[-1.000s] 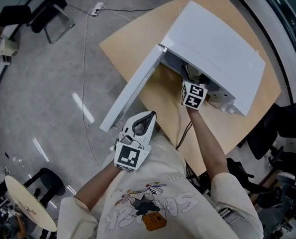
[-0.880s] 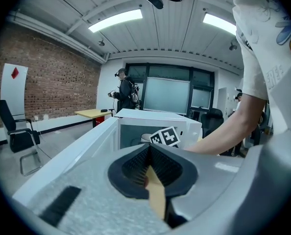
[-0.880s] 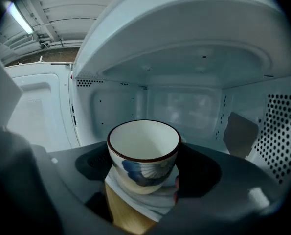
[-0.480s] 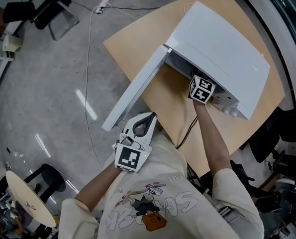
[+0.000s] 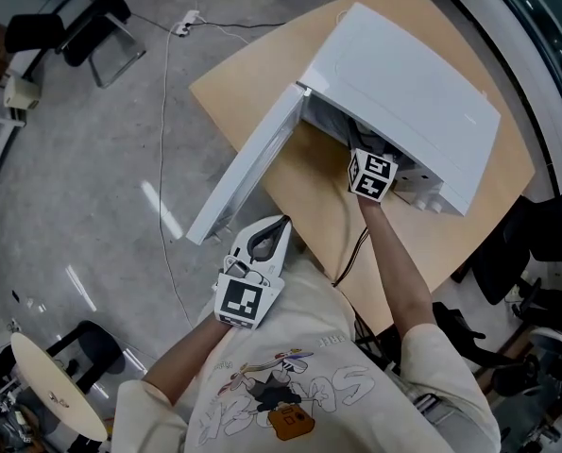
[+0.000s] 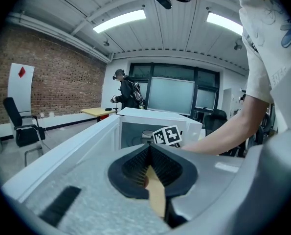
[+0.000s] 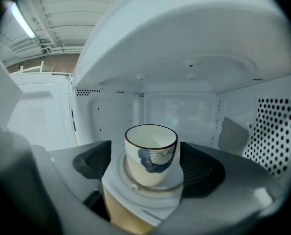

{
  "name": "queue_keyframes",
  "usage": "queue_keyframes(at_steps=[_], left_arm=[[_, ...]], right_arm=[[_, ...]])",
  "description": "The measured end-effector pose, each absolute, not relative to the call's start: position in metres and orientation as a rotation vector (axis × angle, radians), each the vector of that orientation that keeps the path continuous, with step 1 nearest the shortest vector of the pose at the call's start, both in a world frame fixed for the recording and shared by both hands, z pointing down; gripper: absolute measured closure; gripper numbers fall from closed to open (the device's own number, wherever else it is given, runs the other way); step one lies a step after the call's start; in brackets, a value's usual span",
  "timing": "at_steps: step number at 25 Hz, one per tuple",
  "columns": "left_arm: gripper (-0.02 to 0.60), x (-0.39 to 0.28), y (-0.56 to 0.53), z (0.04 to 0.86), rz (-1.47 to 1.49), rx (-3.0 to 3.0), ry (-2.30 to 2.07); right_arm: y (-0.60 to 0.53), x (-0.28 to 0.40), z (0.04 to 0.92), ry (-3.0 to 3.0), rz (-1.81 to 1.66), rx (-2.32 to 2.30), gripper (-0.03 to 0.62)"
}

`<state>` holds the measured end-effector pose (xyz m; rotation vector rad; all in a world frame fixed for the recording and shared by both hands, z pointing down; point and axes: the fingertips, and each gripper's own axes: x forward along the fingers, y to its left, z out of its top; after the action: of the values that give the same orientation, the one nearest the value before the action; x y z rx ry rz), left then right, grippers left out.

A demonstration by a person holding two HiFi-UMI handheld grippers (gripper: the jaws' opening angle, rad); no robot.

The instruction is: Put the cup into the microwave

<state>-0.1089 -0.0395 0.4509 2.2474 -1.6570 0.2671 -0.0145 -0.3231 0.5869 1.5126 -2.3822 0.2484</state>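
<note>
A white microwave [image 5: 403,92] stands on the wooden table, its door [image 5: 247,163] swung wide open to the left. Inside, a cream cup [image 7: 150,153] with a blue fan pattern sits upright on the turntable [image 7: 147,187]. My right gripper [image 7: 150,173] reaches into the cavity; its jaws are opening, with the cup between the pads and a gap at the left pad. In the head view only its marker cube [image 5: 371,175] shows at the microwave mouth. My left gripper [image 5: 277,225] hangs near my chest, below the door, shut on nothing.
The wooden table [image 5: 469,225] ends close to my body, and a black cable [image 5: 351,253] hangs over its near edge. A white cord and power strip [image 5: 184,19] lie on the grey floor near a chair [image 5: 82,26]. A person [image 6: 125,89] stands far behind.
The right gripper's marker cube has stayed at the microwave mouth, shifting only slightly. The cup's rim, visible a second ago in the head view, is now hidden. The left gripper has kept still.
</note>
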Motion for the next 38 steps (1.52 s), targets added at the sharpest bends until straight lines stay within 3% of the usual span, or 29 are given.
queue_keyframes(at_steps=[7, 8, 9, 10, 11, 17, 38], left_arm=[[0.577, -0.108, -0.043, 0.45, 0.242, 2.185, -1.722], [0.577, -0.107, -0.043, 0.449, 0.231, 2.177, -1.725], [0.577, -0.107, -0.044, 0.448, 0.22, 2.173, -1.729], [0.577, -0.105, -0.044, 0.447, 0.211, 2.17, -1.732], [0.577, -0.104, -0.045, 0.447, 0.202, 2.172, -1.73], [0.577, -0.082, -0.063, 0.444, 0.149, 2.201, -1.676], [0.577, -0.034, -0.073, 0.461, 0.249, 2.289, -1.521]], right_arm=[[-0.257, -0.006, 0.558, -2.459, 0.268, 1.463, 0.167], [-0.244, -0.005, 0.554, -2.467, 0.266, 1.447, 0.198], [-0.23, -0.003, 0.549, -2.474, 0.269, 1.431, 0.264], [-0.217, -0.001, 0.544, -2.481, 0.279, 1.415, 0.374], [-0.205, 0.001, 0.538, -2.488, 0.294, 1.405, 0.426], [-0.133, 0.015, 0.504, -2.509, 0.52, 1.357, 0.588], [-0.084, 0.054, 0.476, -2.479, 0.689, 1.416, 0.589]])
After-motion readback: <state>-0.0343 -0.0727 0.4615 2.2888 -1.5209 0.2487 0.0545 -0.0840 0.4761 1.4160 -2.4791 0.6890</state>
